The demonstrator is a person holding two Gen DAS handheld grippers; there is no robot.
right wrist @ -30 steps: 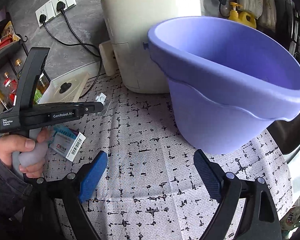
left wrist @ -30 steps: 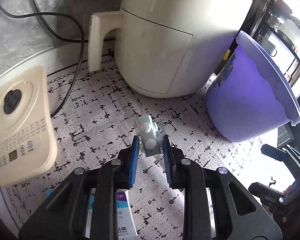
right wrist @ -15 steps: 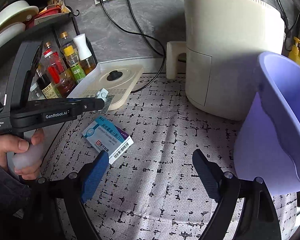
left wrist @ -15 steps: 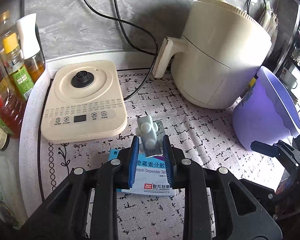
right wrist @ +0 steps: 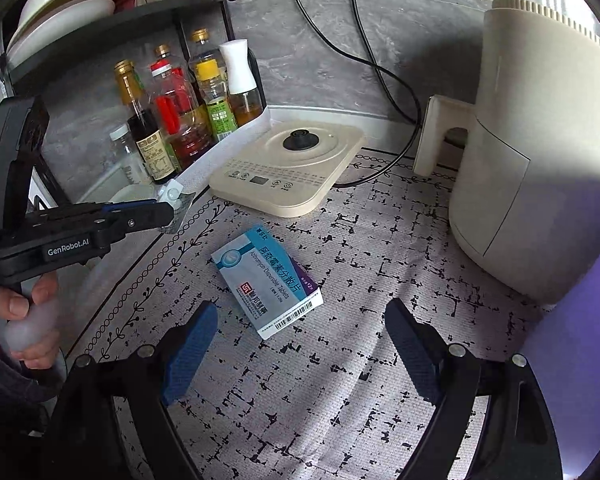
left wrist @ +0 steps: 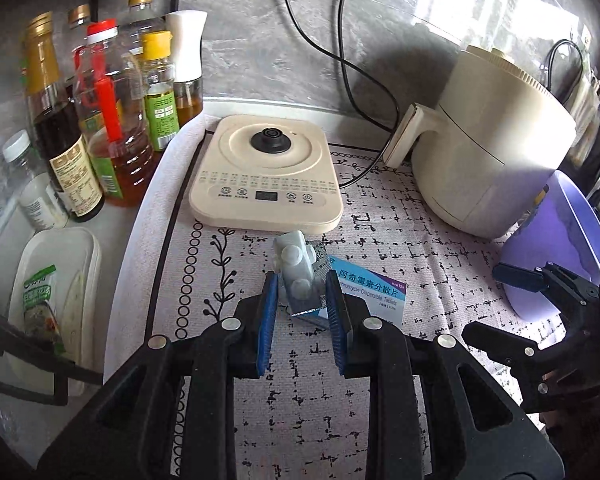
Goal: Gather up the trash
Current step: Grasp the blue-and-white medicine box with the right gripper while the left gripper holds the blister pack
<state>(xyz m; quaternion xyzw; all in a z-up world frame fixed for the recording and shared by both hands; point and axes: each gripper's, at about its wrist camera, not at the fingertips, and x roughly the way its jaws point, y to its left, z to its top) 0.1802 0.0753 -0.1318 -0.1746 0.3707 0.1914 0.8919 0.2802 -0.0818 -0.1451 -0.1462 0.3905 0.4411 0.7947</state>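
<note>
My left gripper point(left wrist: 302, 300) is shut on a pill blister pack point(left wrist: 298, 270), white bubbles on foil, held above the patterned mat. In the right wrist view the same left gripper point(right wrist: 168, 210) comes in from the left with the blister pack point(right wrist: 174, 196) sticking out of its tips. A blue-and-white medicine box point(right wrist: 270, 280) lies flat on the mat, just ahead of my right gripper point(right wrist: 300, 340), which is open and holds nothing. The medicine box point(left wrist: 374, 294) shows under the blister in the left wrist view. The purple bucket point(left wrist: 556, 248) stands at the right.
A cream hob base point(left wrist: 268, 178) and a cream air fryer point(left wrist: 496, 160) stand at the back with cables running to wall sockets. Several sauce bottles point(left wrist: 100, 120) crowd the left. A lidded white container point(left wrist: 54, 292) lies off the mat at the left.
Both grippers swung left, away from the bucket and air fryer, so the hob base and bottles came into view. The blister pack stayed in the left gripper; the right gripper stayed open.
</note>
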